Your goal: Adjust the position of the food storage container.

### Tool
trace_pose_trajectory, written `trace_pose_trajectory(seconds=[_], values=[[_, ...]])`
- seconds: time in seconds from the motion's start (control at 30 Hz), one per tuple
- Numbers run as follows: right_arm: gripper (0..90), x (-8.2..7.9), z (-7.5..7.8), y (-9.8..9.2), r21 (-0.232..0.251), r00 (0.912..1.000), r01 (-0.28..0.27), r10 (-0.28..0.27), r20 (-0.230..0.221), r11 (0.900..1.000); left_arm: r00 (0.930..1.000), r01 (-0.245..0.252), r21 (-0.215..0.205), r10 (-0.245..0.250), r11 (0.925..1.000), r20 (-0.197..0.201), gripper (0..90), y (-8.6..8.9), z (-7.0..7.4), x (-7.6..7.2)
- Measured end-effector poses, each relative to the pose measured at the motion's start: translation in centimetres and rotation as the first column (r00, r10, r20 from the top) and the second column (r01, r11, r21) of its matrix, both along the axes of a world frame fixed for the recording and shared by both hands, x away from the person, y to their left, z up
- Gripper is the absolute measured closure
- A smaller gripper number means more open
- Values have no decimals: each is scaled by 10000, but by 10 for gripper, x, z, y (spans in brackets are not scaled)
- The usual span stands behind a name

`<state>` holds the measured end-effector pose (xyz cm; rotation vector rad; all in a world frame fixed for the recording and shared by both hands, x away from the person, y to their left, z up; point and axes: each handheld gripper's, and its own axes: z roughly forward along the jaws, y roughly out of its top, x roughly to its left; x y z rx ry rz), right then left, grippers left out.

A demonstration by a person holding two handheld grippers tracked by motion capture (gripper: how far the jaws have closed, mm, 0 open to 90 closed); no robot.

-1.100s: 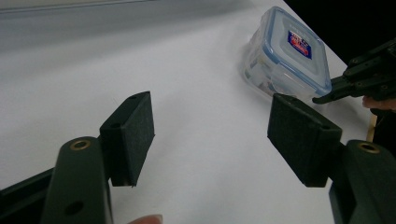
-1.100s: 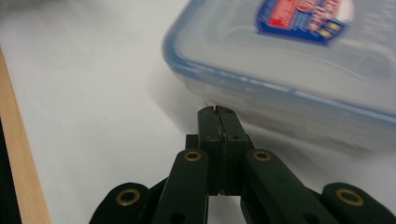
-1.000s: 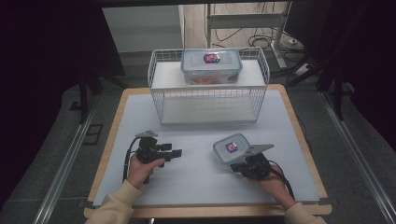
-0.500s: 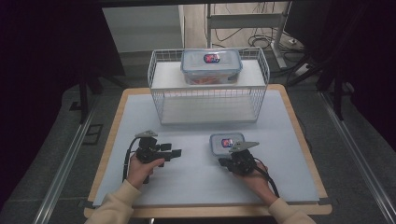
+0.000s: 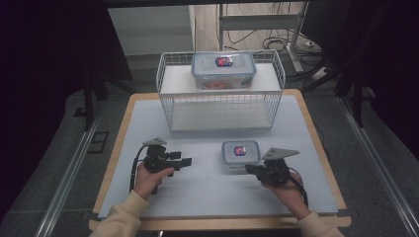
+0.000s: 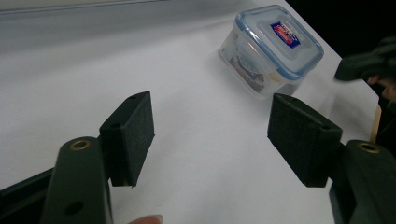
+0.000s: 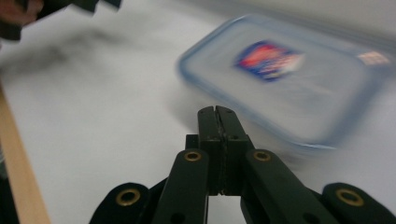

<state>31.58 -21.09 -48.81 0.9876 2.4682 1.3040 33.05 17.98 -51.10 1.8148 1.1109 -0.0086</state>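
A small lidded container (image 5: 240, 154) sits on the white counter (image 5: 207, 187), in front of the wire basket (image 5: 221, 106). The right tongs (image 5: 250, 169), pressed together and empty, point at the container's near side. The left tongs (image 5: 185, 162), spread wide, hover well left of it.

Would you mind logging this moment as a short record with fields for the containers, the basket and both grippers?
small container: lidded, on the white mat, in front of the basket
large container: lidded, on the shelf in the wire basket
left gripper: jaws open, empty, aimed toward the small container
right gripper: jaws shut, empty, just short of the small container
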Motion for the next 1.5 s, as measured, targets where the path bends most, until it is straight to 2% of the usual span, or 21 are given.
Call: trace_pose_trajectory(seconds=[0.07,0.17,0.27,0.4,0.5,0.67,0.87,1.1,1.2,1.4,1.5], values=[[895,5,8,-15,163,9991,423,-424,11,9990,10000,-22,4,22,10000,-3,312,0,0,0],[895,16,12,-34,164,9952,977,-978,8,9951,10000,-19,11,19,10000,-5,312,0,0,0],[895,32,7,-47,-44,9882,1532,-1532,-73,9882,10000,-14,14,15,10000,-52,312,-1,0,1],[895,56,-8,-49,-276,9794,1920,-1933,-578,9810,10000,-27,15,27,10000,-47,312,-1,0,1],[895,64,-17,-42,-624,9776,1905,-1952,-789,9797,10000,-49,2,49,10000,-35,312,0,0,0],[895,68,-25,-31,-893,9764,1812,-1900,-1027,9794,10000,1,32,-1,10000,-83,312,-1,-1,1],[895,71,-27,-20,-728,9792,1591,-1668,-1156,9846,10000,-36,21,36,10000,-63,312,0,-1,1],[895,71,-28,2,-697,9857,1135,-1212,-1174,9911,9999,-84,8,84,10000,-79,312,1,-2,2],[895,71,-28,10,-616,9859,1064,-1134,-1231,9924,9999,-100,23,100,9999,-95,312,2,-2,2],[895,71,-30,15,-616,9868,941,-1013,-1260,9937,9998,-162,48,163,9999,-103,312,3,-3,2],[895,70,-25,10,-405,9870,1057,-1098,-1172,9936,9996,-240,73,241,9997,-127,312,3,-3,3]])
